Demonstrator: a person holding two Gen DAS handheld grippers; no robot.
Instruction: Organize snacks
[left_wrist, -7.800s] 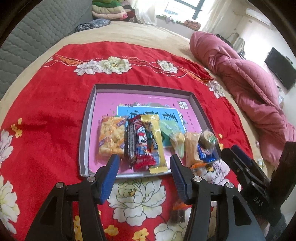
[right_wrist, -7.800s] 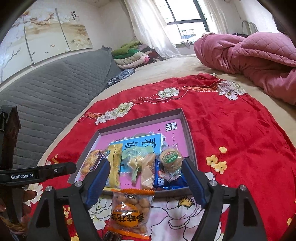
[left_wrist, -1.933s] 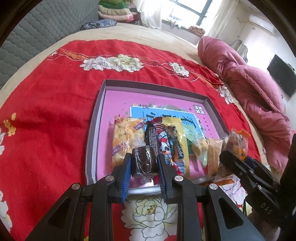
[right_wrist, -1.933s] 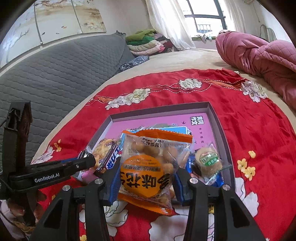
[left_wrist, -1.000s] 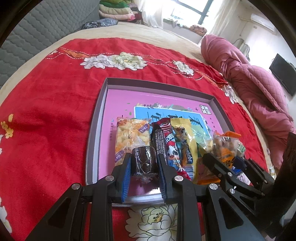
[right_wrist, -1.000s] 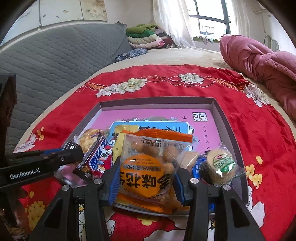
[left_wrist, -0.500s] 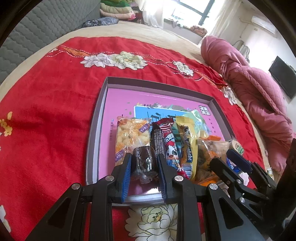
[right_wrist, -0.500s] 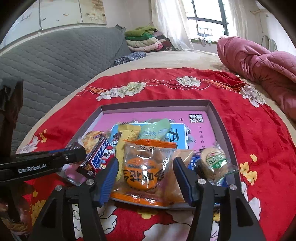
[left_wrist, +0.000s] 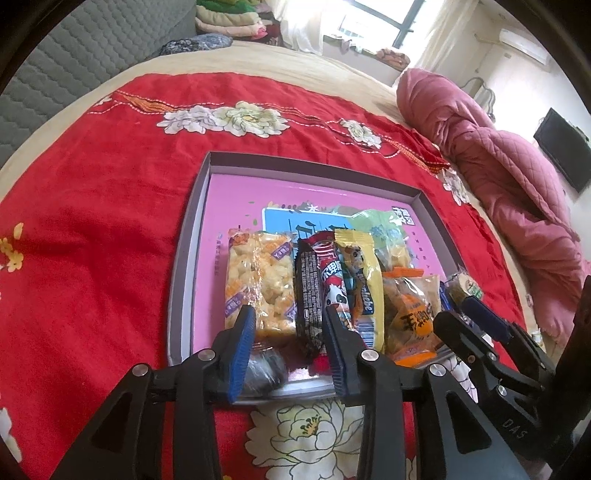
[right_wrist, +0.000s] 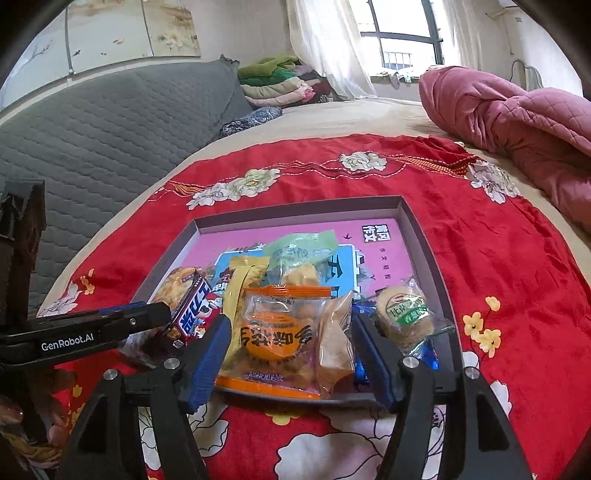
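Your left claw (left_wrist: 290, 341) has just been opening, the dark candy (left_wrist: 263, 367) loose between its pads in the tray (left_wrist: 186, 266). Your right claw (right_wrist: 291, 360) has been opening too, straddling the orange pack (right_wrist: 275, 338) lying in the tray.

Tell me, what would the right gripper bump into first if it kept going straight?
Probably the orange snack bag, lying between the right gripper's open jaws at the tray's near edge. Depth is hard to judge.

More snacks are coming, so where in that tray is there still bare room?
The tray's far strip behind the snack row is bare pink, as is the lane left of the puffed rice pack. The near edge is crowded.
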